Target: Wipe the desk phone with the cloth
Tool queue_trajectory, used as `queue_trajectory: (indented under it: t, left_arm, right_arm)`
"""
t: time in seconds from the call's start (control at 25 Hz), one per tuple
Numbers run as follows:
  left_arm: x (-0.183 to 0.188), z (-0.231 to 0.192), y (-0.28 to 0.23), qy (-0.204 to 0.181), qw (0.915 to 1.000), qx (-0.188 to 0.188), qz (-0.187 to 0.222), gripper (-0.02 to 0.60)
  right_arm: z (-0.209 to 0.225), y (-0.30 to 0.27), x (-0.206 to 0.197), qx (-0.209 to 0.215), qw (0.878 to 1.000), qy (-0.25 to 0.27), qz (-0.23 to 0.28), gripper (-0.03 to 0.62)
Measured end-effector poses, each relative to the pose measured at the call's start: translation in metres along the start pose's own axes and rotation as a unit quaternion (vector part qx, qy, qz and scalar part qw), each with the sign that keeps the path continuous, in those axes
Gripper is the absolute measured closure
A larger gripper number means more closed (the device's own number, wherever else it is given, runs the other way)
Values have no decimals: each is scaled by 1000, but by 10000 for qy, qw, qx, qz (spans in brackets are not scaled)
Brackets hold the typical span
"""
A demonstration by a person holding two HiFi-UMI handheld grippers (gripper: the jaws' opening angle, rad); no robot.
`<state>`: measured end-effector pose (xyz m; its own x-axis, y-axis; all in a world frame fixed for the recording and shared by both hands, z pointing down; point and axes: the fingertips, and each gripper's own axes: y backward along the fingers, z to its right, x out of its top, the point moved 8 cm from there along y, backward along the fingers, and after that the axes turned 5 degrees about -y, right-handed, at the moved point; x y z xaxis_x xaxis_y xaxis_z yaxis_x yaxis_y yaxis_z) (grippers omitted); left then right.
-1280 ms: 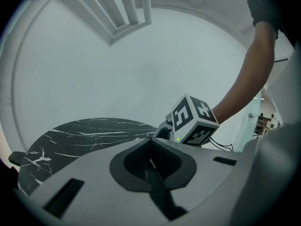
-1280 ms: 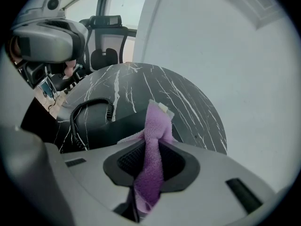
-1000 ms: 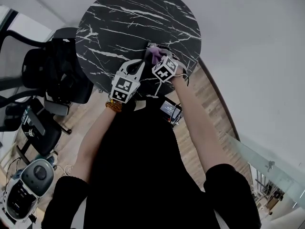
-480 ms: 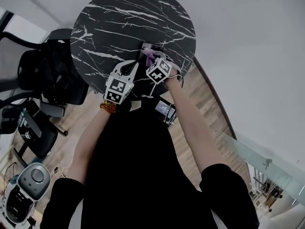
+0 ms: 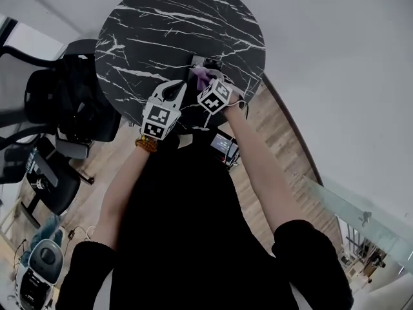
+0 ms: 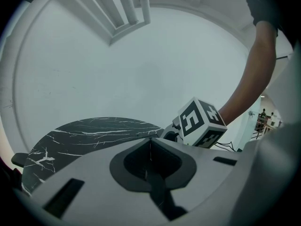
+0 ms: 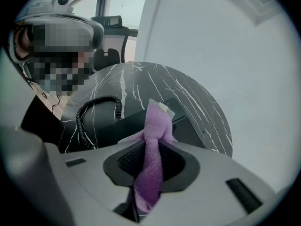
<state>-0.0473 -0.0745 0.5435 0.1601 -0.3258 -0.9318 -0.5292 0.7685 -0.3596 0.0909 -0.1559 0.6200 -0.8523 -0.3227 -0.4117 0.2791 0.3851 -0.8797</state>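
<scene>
The black desk phone lies near the close edge of a round black marble table, with its coiled cord to its left. My right gripper is shut on a purple cloth, and the cloth's free end sticks up over the phone's top. In the head view the cloth sits just in front of the phone, with the right gripper behind it. My left gripper is shut on nothing, held just left of the right one above the table's near edge.
A black office chair stands at the table's left, with further chairs below it. A small device with a screen lies on the wooden floor under the right arm. White wall rises behind the table. The marble top beyond the phone is bare.
The head view has shifted a little to the left over the second. Both grippers keep about the same place beside the phone, and the cloth stays clamped.
</scene>
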Motion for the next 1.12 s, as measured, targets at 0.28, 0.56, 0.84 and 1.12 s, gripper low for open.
queue_trajectory:
  t: [0.28,0.56,0.84,1.12]
  left_arm:
    - [1,1,1,-28,10000,-32,10,569]
    - [1,0,1,-53,10000,-11,13,569]
    - [0,0,2,-49,10000,1,21,569]
    - [-4,-2,6,-45,10000,38,-53,569]
  right_arm:
    - [-7,-1,-2,59,9998,182,-13,505]
    - [-8,-1,-3,45,9999,158,-29,505]
    - [-12,-2,-4,87,9999,114,6,505]
    - [-21,-1,-10,186,9998,98,-9,505]
